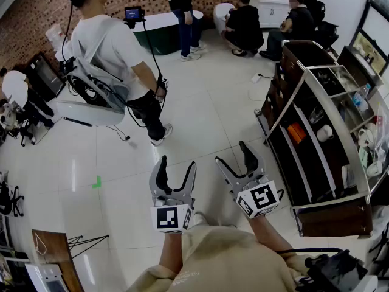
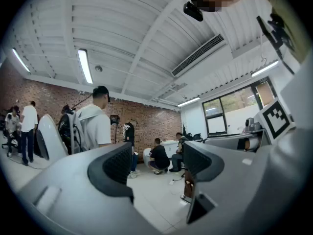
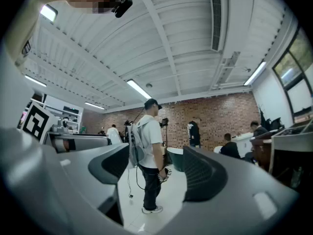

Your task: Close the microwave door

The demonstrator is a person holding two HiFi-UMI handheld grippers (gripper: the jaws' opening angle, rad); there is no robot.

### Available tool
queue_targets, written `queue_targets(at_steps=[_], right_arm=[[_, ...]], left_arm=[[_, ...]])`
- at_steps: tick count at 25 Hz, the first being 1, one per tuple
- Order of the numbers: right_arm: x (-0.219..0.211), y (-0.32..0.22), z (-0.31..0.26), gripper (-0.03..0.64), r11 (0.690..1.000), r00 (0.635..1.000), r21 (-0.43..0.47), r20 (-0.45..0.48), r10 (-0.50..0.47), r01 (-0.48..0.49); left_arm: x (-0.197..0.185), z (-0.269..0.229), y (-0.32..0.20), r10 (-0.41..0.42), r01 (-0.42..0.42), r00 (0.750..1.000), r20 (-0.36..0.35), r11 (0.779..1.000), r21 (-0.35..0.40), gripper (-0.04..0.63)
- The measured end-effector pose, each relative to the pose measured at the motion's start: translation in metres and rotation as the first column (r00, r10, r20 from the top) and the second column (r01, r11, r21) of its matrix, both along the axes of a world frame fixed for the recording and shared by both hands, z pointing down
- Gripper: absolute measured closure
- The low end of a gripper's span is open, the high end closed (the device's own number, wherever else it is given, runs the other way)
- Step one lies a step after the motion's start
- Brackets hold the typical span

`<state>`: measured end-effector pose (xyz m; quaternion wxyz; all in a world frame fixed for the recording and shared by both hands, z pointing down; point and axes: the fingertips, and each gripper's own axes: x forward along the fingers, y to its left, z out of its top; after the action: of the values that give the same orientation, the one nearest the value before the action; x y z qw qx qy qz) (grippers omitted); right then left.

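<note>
Zero progress, as judged: no microwave or door found in any view, so all left to do: locate, reach, push shut. At 6 o'clock, left claw (image 1: 177,163) and right claw (image 1: 233,154) spread wide, gripping nothing. Toward 12, open floor (image 1: 206,102), roomy. At 3 o'clock, long shelf unit (image 1: 333,219) edge to skirt. At 11, standing person (image 1: 115,47); farthest, at 1, seated people (image 1: 244,24).
</note>
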<state>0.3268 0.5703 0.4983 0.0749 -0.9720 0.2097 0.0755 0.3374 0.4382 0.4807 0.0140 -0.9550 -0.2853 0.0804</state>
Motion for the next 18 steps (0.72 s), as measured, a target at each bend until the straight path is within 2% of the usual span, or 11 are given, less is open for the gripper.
queue_targets(at_steps=[3,6,8,9,10,11,12,14,16,18], right_arm=[[0.034,-0.042,0.001,0.287,0.997,0.997,0.024,0.011,-0.071,0.070],[0.062,-0.102,0.003,0.287,0.989,0.989,0.010,-0.006,-0.145,0.145],[0.079,-0.151,0.004,0.287,0.978,0.977,0.004,-0.019,-0.211,0.211],[0.086,-0.177,0.005,0.287,0.967,0.967,0.002,-0.023,-0.254,0.254],[0.091,-0.203,0.005,0.287,0.953,0.952,0.001,-0.028,-0.304,0.304],[0.094,-0.229,0.006,0.287,0.934,0.933,0.001,-0.034,-0.357,0.357],[0.095,-0.255,0.008,0.287,0.911,0.910,0.002,-0.038,-0.413,0.413],[0.091,-0.304,0.014,0.288,0.845,0.844,0.003,-0.034,-0.535,0.535],[0.075,-0.348,0.016,0.287,0.767,0.766,0.000,-0.035,-0.642,0.642],[0.053,-0.383,0.011,0.287,0.699,0.696,-0.014,-0.070,-0.714,0.715]], left_arm=[[0.018,-0.005,-0.044,-0.076,0.077,0.997,-0.025,0.997,0.027,0.262],[0.036,0.006,-0.106,-0.171,0.169,0.985,0.022,0.984,0.057,0.276],[0.050,0.008,-0.150,-0.219,0.219,0.976,-0.011,0.975,0.033,0.278],[0.053,0.011,-0.173,-0.253,0.253,0.967,-0.001,0.967,0.031,0.278],[0.051,0.018,-0.196,-0.300,0.298,0.953,0.042,0.953,0.046,0.278],[0.047,0.024,-0.218,-0.354,0.349,0.931,0.094,0.935,0.069,0.278],[0.041,0.027,-0.239,-0.410,0.402,0.905,0.115,0.912,0.084,0.278],[0.024,0.024,-0.278,-0.517,0.511,0.851,0.095,0.856,0.080,0.278],[-0.001,0.015,-0.312,-0.601,0.601,0.799,0.000,0.799,0.035,0.278],[-0.029,0.009,-0.347,-0.678,0.679,0.731,-0.072,0.734,-0.008,0.278]])
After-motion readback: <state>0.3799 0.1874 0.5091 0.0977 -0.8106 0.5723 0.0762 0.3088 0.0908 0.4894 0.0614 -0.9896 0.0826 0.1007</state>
